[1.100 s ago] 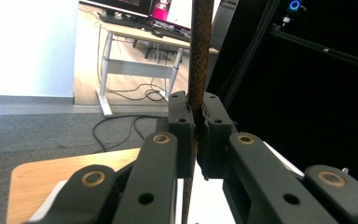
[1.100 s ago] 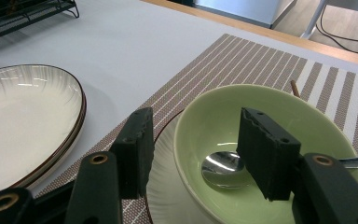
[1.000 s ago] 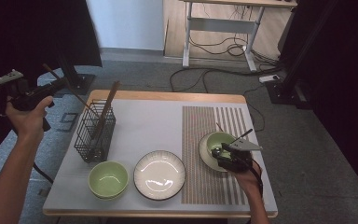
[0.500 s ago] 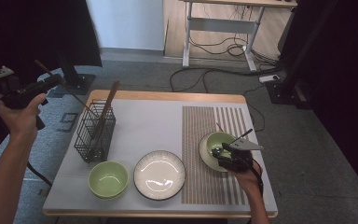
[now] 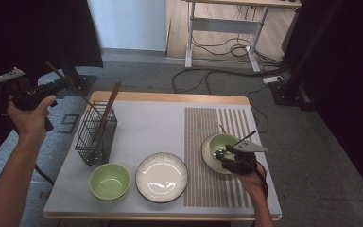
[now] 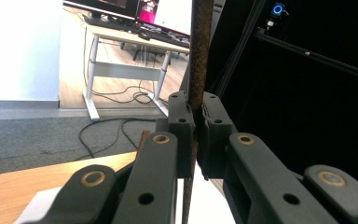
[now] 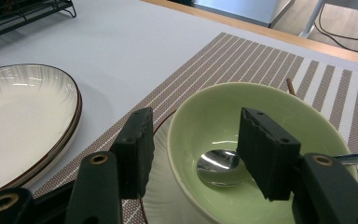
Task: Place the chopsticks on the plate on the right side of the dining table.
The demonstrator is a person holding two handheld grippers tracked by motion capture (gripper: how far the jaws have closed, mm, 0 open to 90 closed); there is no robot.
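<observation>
My left gripper point(image 5: 61, 83) is held up off the table's left edge, shut on a thin brown chopstick point(image 5: 52, 67). In the left gripper view the chopstick point(image 6: 200, 46) stands upright, pinched between the two pads of that gripper point(image 6: 196, 107). My right gripper point(image 5: 220, 155) rests low at a green bowl point(image 5: 220, 141) on the striped placemat point(image 5: 203, 123). The right gripper view has that gripper point(image 7: 196, 135) open astride the bowl's point(image 7: 261, 100) near rim, one jaw outside and one inside. A metal spoon point(image 7: 216, 165) lies in the bowl.
A black wire basket point(image 5: 97, 135) with a wooden utensil point(image 5: 109, 104) stands at the table's left. A second green bowl point(image 5: 109, 182) and a white plate point(image 5: 161, 177) sit along the front edge. Another chopstick point(image 7: 289, 85) lies behind the bowl. A small plate point(image 7: 161, 196) is under it.
The left hand has shifted slightly while holding the chopstick. The right gripper has stayed at the bowl.
</observation>
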